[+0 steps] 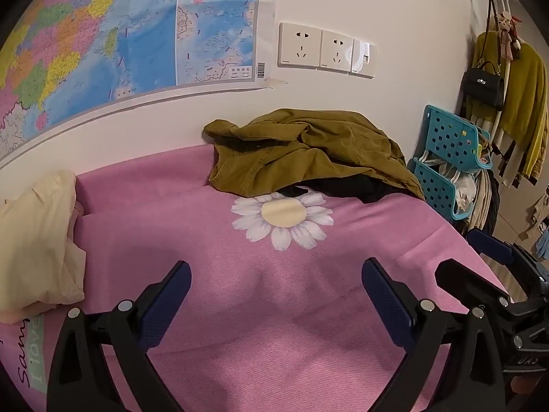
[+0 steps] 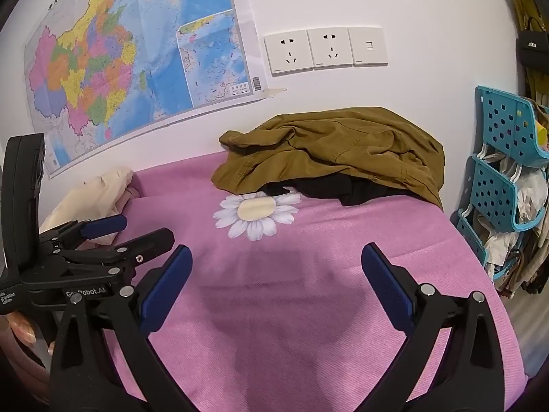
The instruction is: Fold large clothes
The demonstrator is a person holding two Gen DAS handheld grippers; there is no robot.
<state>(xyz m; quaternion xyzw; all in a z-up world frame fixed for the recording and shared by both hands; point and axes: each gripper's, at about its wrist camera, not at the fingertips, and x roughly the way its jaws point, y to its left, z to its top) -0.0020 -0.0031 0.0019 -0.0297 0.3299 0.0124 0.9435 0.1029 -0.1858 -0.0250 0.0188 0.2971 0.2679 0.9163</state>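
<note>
An olive-brown jacket (image 1: pixel 308 151) lies crumpled at the far edge of the pink bed (image 1: pixel 260 326), against the wall, with a black garment (image 1: pixel 360 189) partly under it. Both show in the right wrist view too: jacket (image 2: pixel 336 147), black garment (image 2: pixel 329 185). My left gripper (image 1: pixel 276 274) is open and empty above the pink blanket, well short of the jacket. My right gripper (image 2: pixel 276 261) is open and empty, also short of the jacket. The left gripper also shows at the left of the right wrist view (image 2: pixel 137 230), and the right gripper at the right of the left wrist view (image 1: pixel 480 254).
A daisy print (image 1: pixel 283 218) marks the blanket in front of the jacket. A cream pillow (image 1: pixel 34 240) lies at the left. A teal plastic rack (image 1: pixel 449 161) stands off the bed's right side, with hanging clothes (image 1: pixel 521 103) beyond. A map (image 1: pixel 103 34) and sockets (image 1: pixel 322 49) are on the wall.
</note>
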